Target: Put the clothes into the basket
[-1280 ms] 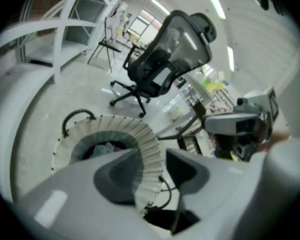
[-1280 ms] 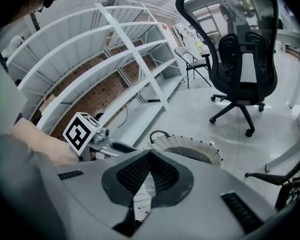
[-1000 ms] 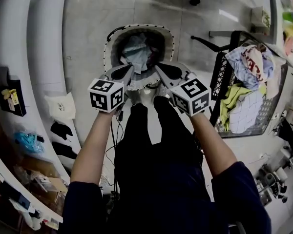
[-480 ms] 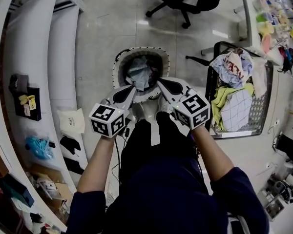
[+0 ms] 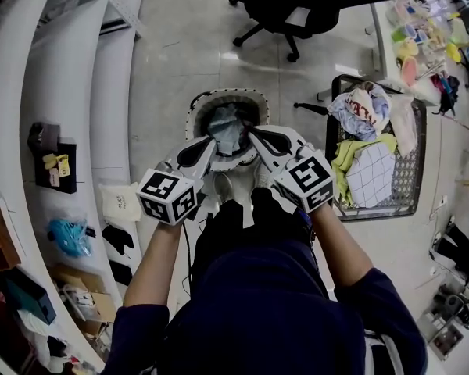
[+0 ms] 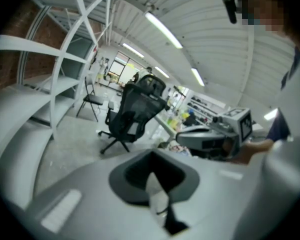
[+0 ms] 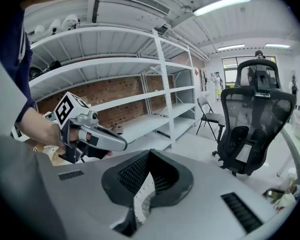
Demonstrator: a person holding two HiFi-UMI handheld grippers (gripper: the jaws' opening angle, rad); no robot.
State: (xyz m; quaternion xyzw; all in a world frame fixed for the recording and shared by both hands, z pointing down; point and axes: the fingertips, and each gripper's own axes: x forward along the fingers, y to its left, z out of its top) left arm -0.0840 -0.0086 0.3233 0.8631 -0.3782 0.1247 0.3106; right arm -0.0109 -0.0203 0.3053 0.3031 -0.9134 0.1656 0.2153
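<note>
In the head view a round white basket (image 5: 228, 94) with a dotted rim hangs below my hands, with grey-blue clothes (image 5: 227, 125) inside it. My left gripper (image 5: 211, 141) is shut on the near left part of the rim. My right gripper (image 5: 253, 134) is shut on the near right part. A thin white piece of rim (image 6: 159, 199) is pinched between the shut jaws of the left gripper (image 6: 154, 176) in its own view. The right gripper (image 7: 149, 171) clamps a white dotted rim strip (image 7: 141, 196).
A black wire basket (image 5: 410, 180) heaped with mixed clothes stands on the floor at the right. A black office chair (image 5: 297, 6) is beyond the white basket. White shelving (image 5: 62, 92) runs along the left, with small items on the floor beside it.
Both grippers have risen together with the white basket held between them. The floor, the wire basket and the chair now look farther away, and more of the room shows.
</note>
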